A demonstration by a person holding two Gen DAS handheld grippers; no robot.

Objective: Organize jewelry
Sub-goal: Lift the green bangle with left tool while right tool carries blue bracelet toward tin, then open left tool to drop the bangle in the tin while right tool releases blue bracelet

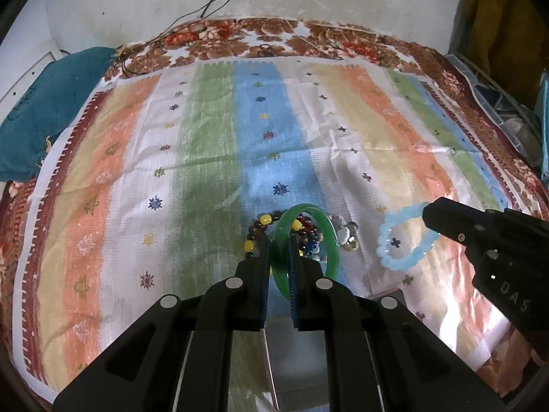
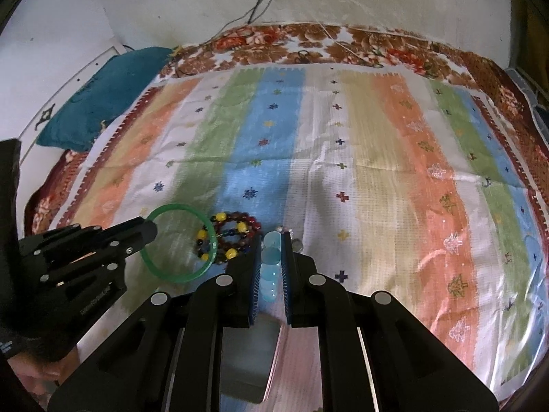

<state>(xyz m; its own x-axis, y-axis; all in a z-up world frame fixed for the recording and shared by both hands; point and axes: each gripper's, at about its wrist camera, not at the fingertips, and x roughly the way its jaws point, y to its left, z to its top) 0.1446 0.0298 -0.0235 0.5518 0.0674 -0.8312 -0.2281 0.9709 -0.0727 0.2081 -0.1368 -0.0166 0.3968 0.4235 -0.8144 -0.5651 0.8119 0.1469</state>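
Left tool (image 1: pixel 278 254) grips green bangle (image 1: pixel 331 240); right tool (image 2: pixel 271 250) grips blue bracelet (image 2: pixel 269 274).

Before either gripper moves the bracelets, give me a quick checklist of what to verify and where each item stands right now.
1. Left gripper shut on the green bangle: ok, the rim sits between its fingers.
2. Right gripper shut on the light blue bracelet: ok, beads sit between the fingers.
3. Green bangle free of the beaded bracelet: cannot tell, they overlap in both views.
4. Light blue bracelet apart from the pile: ok in the left wrist view.
5. Small silvery pieces beside the bangle untouched: cannot tell.
6. Bare striped cloth for setting pieces down: ok.
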